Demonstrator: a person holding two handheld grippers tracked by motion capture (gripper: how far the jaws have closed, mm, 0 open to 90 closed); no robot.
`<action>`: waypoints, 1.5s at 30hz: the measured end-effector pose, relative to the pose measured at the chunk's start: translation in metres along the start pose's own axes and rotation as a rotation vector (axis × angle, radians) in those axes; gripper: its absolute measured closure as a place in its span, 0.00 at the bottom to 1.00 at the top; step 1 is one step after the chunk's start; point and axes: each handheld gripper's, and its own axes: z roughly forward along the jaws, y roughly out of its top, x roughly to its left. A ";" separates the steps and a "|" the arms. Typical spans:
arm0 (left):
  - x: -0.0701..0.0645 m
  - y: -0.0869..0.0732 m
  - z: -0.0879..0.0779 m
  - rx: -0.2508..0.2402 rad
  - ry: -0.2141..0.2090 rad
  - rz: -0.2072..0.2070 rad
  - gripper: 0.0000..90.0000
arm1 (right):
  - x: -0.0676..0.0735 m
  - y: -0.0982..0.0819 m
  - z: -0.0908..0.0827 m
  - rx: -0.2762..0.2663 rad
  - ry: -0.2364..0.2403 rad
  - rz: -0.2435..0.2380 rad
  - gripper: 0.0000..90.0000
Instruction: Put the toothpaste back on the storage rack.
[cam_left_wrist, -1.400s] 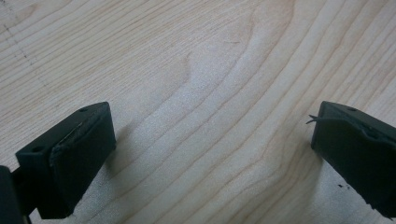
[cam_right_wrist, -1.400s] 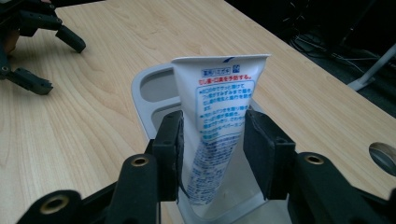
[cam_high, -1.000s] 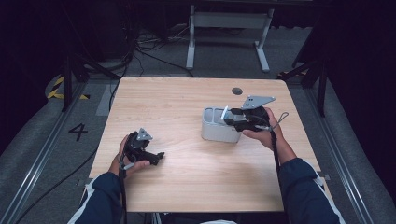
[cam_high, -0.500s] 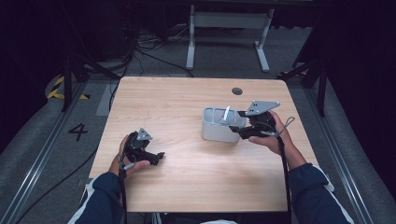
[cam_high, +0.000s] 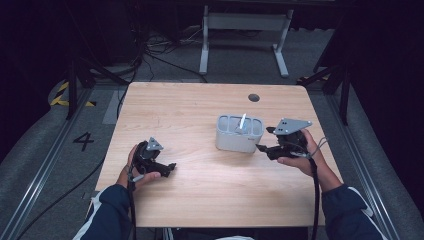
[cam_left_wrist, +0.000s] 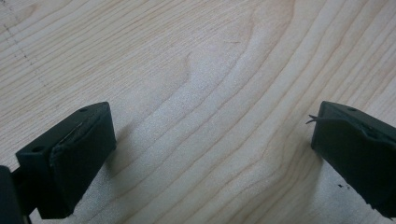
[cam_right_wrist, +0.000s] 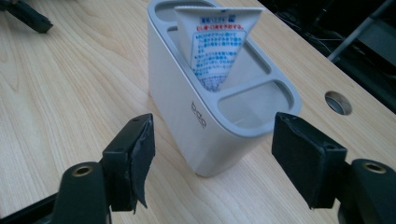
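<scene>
The right gripper (cam_high: 263, 139) sits just to the right of a grey holder (cam_high: 239, 134) on the wooden table (cam_high: 200, 105), its jaws having just been opening and now standing wide with nothing pressed between them. In the right gripper view the two black pads flank the near corner of the holder (cam_right_wrist: 187, 116) without touching it. A white tube (cam_right_wrist: 215, 44) printed with blue and red text stands in the holder's middle compartment, crimped end up and leaning slightly; the compartments on either side of it look empty. In the high view the tube (cam_high: 242, 121) shows as a thin pale strip rising from the holder. A round hole (cam_high: 254, 97) lies in the tabletop behind the holder. Well apart, near the table's left front, the left gripper (cam_high: 170, 168) rests low over bare wood, its jaws spread wide and empty.
</scene>
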 end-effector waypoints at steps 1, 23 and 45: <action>0.000 0.000 0.000 0.000 0.000 0.000 0.00 | 0.000 0.000 0.000 0.000 0.000 0.000 0.35; 0.000 0.000 0.000 0.001 -0.001 -0.001 0.00 | -0.004 -0.069 -0.012 0.168 -0.067 -0.002 0.32; 0.000 0.000 0.000 0.001 -0.001 0.000 0.00 | -0.003 -0.150 -0.026 0.173 -0.067 0.164 0.32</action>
